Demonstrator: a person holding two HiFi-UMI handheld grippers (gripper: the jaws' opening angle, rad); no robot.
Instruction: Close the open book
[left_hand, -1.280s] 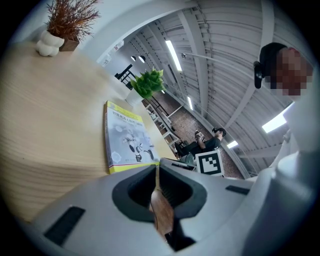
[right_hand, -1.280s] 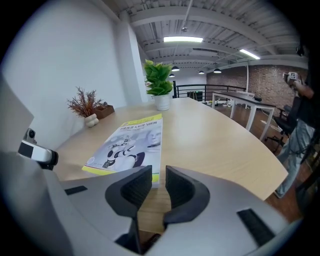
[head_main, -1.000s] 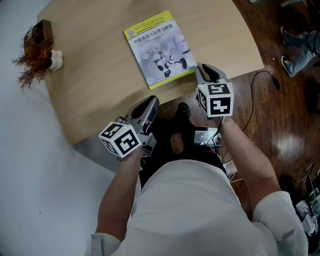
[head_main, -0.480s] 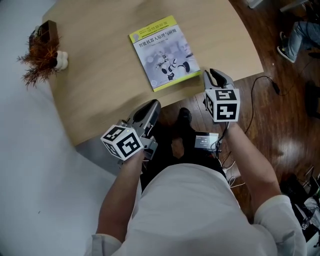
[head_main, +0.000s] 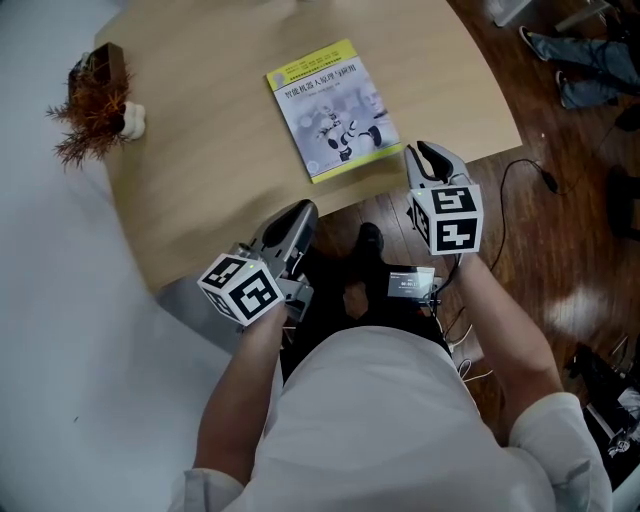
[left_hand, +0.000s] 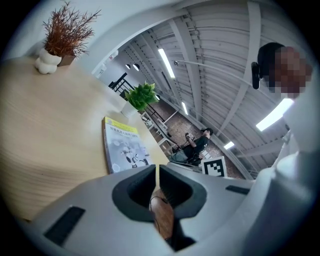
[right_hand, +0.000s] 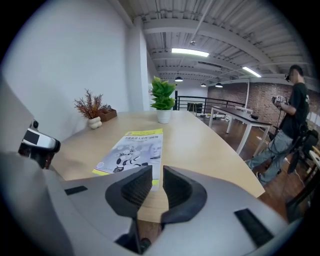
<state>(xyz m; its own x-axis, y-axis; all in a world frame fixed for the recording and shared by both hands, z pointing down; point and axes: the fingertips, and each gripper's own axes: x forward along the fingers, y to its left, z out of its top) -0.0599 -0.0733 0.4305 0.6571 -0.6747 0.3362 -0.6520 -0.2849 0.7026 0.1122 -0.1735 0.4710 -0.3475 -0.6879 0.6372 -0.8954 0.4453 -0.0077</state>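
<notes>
The book (head_main: 333, 108) is lying shut, cover up, flat on the worktop (head_main: 200, 190) in the upper middle of the head view, so the closing is looking finished, in my judgement. Doing this step well is now coming down to leaving the cover alone. Both tools are hanging off the worktop's near edge, apart from the book, and any further move should be staying clear of its nearest corner.

The left gripper (head_main: 300, 213), at lower centre-left, is showing its jaws nearly together, with only a thin slit and nothing in it. The right gripper (head_main: 425, 153) is holding its jaws slightly apart, empty.

Counting: one book, two grippers, one dried plant (head_main: 90, 105) at upper left, one leafy potted plant (right_hand: 163, 100).
</notes>
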